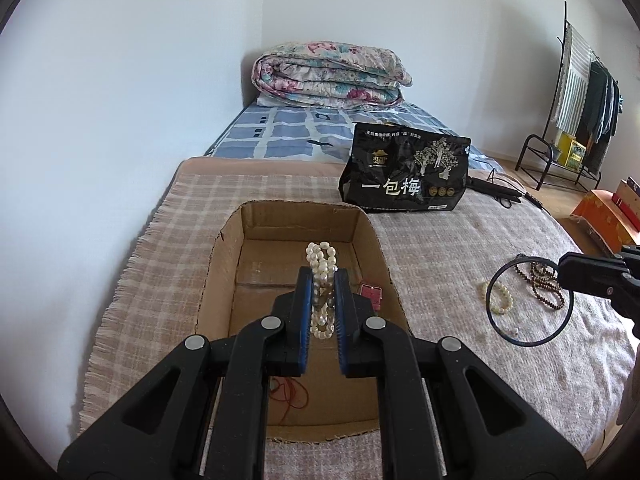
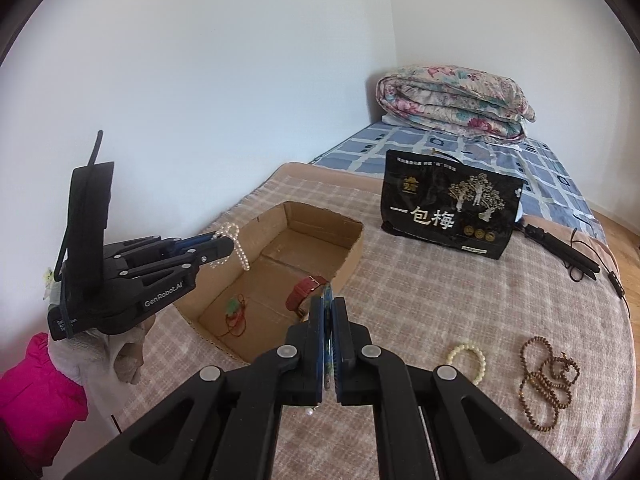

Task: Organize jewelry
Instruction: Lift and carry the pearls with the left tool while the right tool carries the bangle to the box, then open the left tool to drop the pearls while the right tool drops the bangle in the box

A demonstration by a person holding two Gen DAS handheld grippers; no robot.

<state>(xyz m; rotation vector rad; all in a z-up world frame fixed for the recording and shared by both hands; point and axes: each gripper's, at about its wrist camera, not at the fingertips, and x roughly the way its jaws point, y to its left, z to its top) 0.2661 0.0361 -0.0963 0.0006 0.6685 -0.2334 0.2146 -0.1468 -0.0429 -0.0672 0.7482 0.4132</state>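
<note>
At the left, the left gripper (image 1: 323, 280) pinches a strand of knobbly white pearls (image 1: 321, 258) between its blue-lined pads, the loops hanging above an open, rough-edged cardboard box (image 2: 352, 258) that sits near the left edge of the bed beside a plain white wall (image 1: 120, 92). On the box floor lie a thin red cord with a small green charm (image 2: 234, 314) toward the near corner and a glossy red leather strap (image 2: 302, 290) against the right wall. Just right of the box, the right gripper (image 2: 328, 312) is pressed together on a thin dark hoop (image 1: 496, 312), a smooth round ring that hangs over the blanket. Under and beside it, on the near right part of the blanket, lie a small bracelet of pale cream beads (image 2: 468, 360) and, further right, a long looped string of small brown wooden beads (image 2: 544, 380), close together but apart. The surface is a woven, fringed plaid blanket (image 2: 400, 280) in beige and pink. Toward its far edge a shiny black printed bag (image 2: 448, 208) stands upright, with a black corded device (image 2: 560, 252) just to its right. Beyond, a blue checked sheet (image 2: 420, 144) carries a folded floral quilt (image 2: 452, 100) in the corner of the room.
</note>
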